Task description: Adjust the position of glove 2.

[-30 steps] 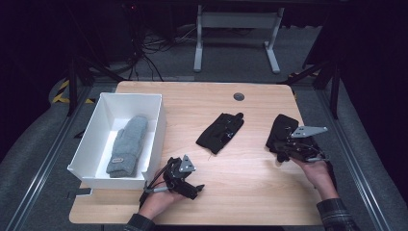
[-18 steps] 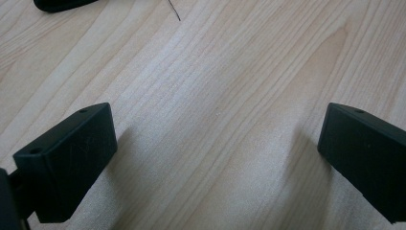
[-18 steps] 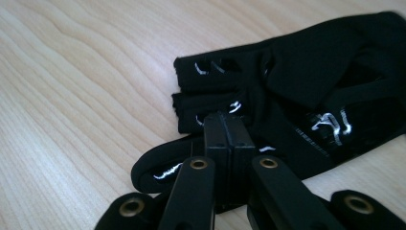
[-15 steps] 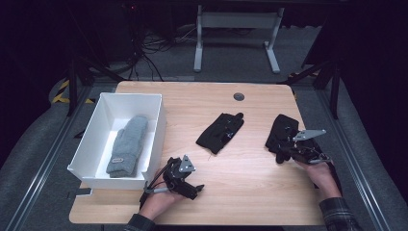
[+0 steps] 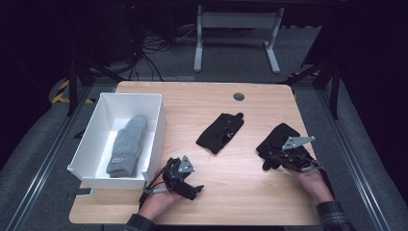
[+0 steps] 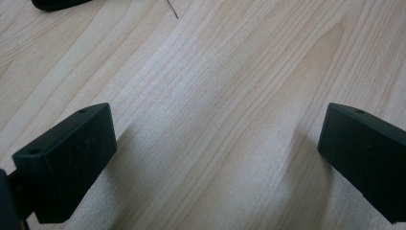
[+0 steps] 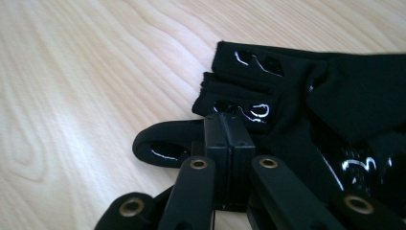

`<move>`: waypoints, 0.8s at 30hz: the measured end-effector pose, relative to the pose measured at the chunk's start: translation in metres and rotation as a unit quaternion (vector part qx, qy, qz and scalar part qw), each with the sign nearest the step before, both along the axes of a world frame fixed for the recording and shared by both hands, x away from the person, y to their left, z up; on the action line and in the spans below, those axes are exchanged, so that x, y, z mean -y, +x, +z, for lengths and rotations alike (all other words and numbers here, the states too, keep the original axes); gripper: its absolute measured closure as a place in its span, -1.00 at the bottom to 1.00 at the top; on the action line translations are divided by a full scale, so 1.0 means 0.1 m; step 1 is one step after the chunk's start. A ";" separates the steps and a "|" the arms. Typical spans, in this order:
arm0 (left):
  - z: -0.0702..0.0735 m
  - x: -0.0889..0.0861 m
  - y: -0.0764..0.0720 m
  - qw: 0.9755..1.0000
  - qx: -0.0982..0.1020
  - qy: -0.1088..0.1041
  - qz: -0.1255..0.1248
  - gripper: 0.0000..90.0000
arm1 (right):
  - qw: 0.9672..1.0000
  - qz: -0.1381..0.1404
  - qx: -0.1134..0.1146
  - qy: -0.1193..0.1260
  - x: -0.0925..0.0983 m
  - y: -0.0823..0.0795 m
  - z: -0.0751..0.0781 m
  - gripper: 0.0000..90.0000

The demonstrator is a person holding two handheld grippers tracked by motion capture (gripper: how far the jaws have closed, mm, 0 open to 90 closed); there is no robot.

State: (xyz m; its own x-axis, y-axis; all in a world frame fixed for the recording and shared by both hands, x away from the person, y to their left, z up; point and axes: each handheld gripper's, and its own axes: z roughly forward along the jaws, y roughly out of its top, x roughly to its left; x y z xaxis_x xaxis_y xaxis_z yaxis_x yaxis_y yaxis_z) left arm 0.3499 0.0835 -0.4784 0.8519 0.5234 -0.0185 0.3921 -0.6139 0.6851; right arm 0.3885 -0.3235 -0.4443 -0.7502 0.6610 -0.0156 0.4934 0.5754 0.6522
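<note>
2 black fabric gloves lie on the light wooden table (image 5: pixel 250 192): one black glove (image 5: pixel 220 133) near the middle, and a second black glove with glossy markings (image 7: pixel 306 110) at the right edge, where the right gripper (image 7: pixel 231 125) has its jaws pressed together against the fabric. The left gripper (image 6: pixel 218 158) rests with jaws spread wide over bare wood, just beside the white rectangular box (image 5: pixel 91 144) that holds 1 grey knitted mitten (image 5: pixel 127 144).

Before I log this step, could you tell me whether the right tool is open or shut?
Shut. In the right gripper view, the right tool has its jaws pressed together over the black fabric glove lying on the wooden table.
</note>
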 end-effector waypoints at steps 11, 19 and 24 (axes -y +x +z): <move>0.00 0.01 0.01 1.000 0.000 -0.001 -0.002 -1.00 | 0.999 0.049 -0.002 0.005 -0.48 -0.08 -0.02 1.00; 0.00 0.02 0.02 1.000 0.001 -0.001 0.000 -1.00 | 0.997 0.072 0.005 0.018 -0.66 -0.12 0.01 1.00; 0.00 0.03 0.02 1.000 0.000 -0.001 0.001 -1.00 | 0.998 0.036 0.034 0.046 -0.35 -0.11 0.18 1.00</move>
